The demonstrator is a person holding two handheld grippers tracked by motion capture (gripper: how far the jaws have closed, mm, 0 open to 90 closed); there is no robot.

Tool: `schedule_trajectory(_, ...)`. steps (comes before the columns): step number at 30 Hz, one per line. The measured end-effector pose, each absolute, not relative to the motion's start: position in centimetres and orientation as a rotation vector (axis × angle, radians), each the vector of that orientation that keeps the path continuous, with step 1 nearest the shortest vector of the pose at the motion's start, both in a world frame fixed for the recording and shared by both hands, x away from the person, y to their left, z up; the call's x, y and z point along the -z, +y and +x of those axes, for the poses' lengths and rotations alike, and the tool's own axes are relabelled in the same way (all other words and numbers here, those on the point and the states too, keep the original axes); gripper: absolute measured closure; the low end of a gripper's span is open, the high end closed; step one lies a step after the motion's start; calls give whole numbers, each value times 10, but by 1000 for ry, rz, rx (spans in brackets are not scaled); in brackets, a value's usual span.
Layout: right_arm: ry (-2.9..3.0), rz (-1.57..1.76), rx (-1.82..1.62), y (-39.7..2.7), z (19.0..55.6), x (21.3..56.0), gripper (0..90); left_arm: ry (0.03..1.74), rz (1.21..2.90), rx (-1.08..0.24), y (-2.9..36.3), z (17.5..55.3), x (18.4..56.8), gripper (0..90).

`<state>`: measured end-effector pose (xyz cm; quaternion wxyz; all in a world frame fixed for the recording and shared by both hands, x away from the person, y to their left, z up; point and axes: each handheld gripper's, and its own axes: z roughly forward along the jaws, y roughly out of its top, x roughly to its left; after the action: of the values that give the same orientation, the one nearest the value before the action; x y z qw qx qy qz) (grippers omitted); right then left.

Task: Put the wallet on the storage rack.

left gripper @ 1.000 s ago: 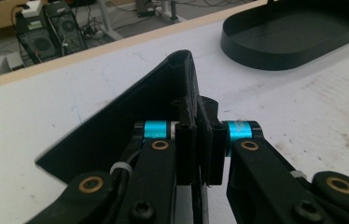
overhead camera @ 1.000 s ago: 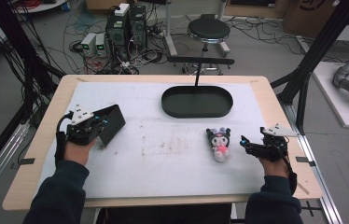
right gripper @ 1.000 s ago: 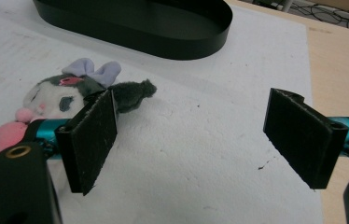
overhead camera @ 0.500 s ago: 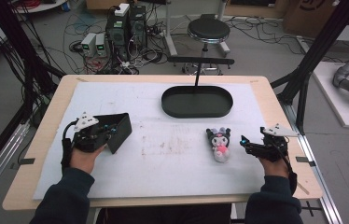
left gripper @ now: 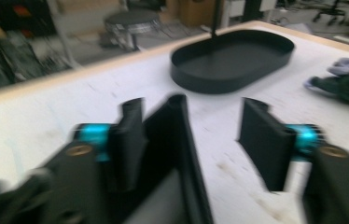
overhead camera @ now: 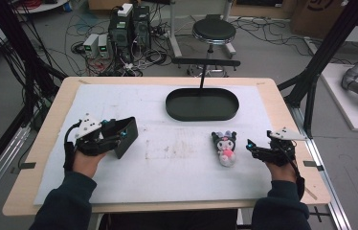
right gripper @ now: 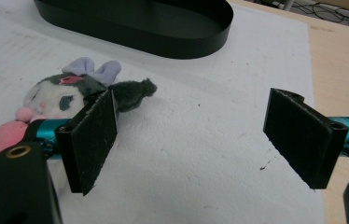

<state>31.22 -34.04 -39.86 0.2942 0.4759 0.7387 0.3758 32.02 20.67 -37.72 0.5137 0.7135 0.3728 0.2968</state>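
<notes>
The black panel [overhead camera: 128, 143] stands at the left of the white surface [overhead camera: 167, 172], between my left tongs [overhead camera: 119, 135], whose jaws have just been opening and now stand released. I should back straight off, I judge, lest it topple. My right tongs [overhead camera: 250, 145] gape, empty, beside the plush toy [overhead camera: 225, 146].

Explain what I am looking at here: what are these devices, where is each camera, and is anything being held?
A person sits at a table holding a hand-operated gripper in each hand. One camera looks down from above; the other two ride on the grippers and look along their black fingers. On the white mat lie a black oval tray and a plush toy. The left gripper has just been opening; a black flat object stands between its fingers, against one and clear of the other, so it is not clamped. The right gripper is open and empty, beside the toy.
</notes>
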Motion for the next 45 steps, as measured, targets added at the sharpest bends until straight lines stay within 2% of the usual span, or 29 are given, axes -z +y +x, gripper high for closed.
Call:
schedule_trajectory(3, 1967, 1265, -1001, -340, 312, 398, 177, 914, 1713, -708, 212, 327, 374, 221)
schedule_trajectory(4, 1969, 1265, -1000, -340, 312, 398, 177, 928, 1729, -715, 213, 330, 375, 216)
schedule_trajectory(9, 1972, 1262, -999, -340, 313, 399, 177, 937, 1821, -703, 211, 340, 382, 215)
schedule_trajectory(20, 1976, 1264, -999, -340, 313, 399, 177, 965, 1889, -653, 212, 350, 393, 213)
schedule_trajectory(22, 1975, 1268, -998, -340, 313, 399, 177, 964, 1903, -638, 212, 350, 394, 250)
schedule_trajectory(23, 1974, 1268, -997, -341, 313, 399, 177, 964, 1919, -635, 213, 349, 394, 296)
schedule_trajectory(25, 1972, 1271, -998, -341, 313, 399, 177, 956, 1926, -597, 217, 348, 396, 460)
schedule_trajectory(28, 1970, 1272, -997, -342, 312, 399, 177, 955, 1945, -583, 219, 347, 397, 635)
schedule_trajectory(32, 1966, 1277, -998, -342, 313, 399, 177, 967, 1922, -580, 218, 345, 396, 766)
schedule_trajectory(37, 1968, 1273, -998, -341, 313, 398, 177, 1005, 1832, -535, 221, 348, 393, 789)
schedule_trajectory(45, 1970, 1271, -1007, -339, 315, 399, 177, 984, 1749, -538, 210, 359, 372, 791)
